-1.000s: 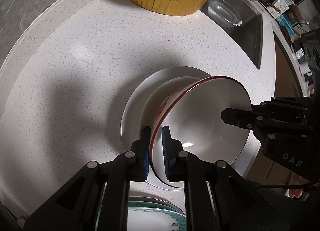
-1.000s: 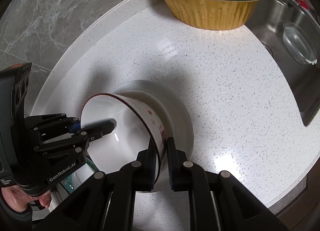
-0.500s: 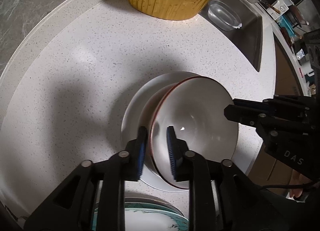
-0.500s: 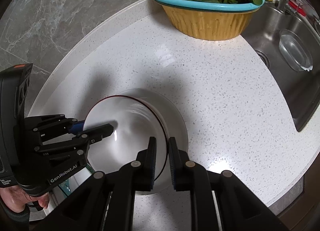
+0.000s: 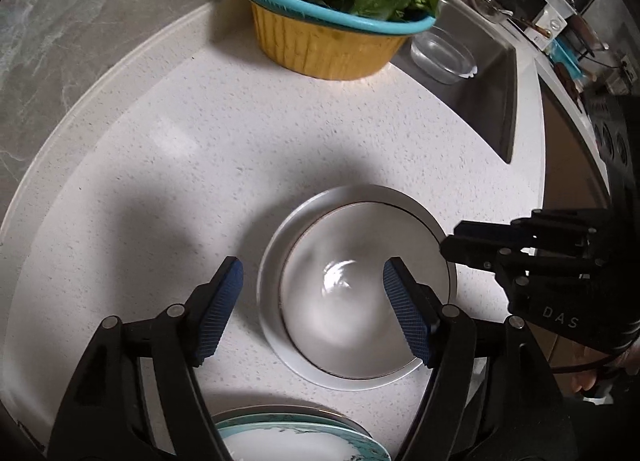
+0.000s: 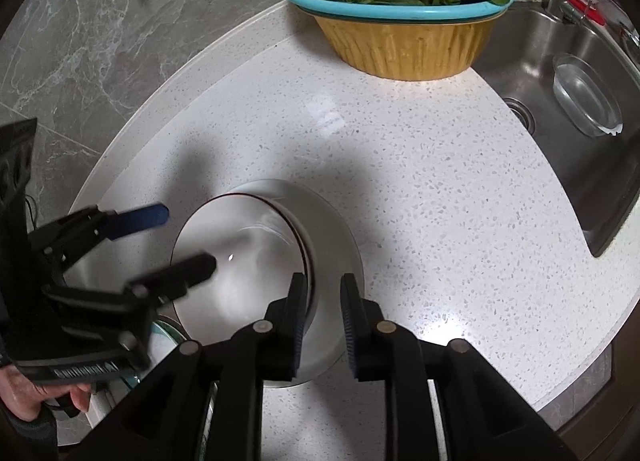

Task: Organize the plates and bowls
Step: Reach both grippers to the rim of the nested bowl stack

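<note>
A white bowl with a red rim (image 5: 360, 285) sits upright on a white plate (image 5: 269, 281) on the speckled counter. It also shows in the right wrist view (image 6: 236, 269) on the plate (image 6: 340, 245). My left gripper (image 5: 312, 289) is wide open above the bowl's near side, holding nothing. My right gripper (image 6: 323, 301) is slightly open, its fingers apart on either side of the bowl's rim, no longer clamped. It appears from the right in the left wrist view (image 5: 472, 245).
A yellow basket with a teal colander of greens (image 5: 332, 13) stands at the back. A steel sink (image 6: 580, 121) holding a clear glass dish (image 6: 588, 101) lies to the right. A stack of teal-patterned plates (image 5: 296, 437) sits near the front edge.
Both grippers lowered the tilted bowl flat onto the plate. The left gripper opened wide and let go; the right gripper loosened its hold on the rim.
</note>
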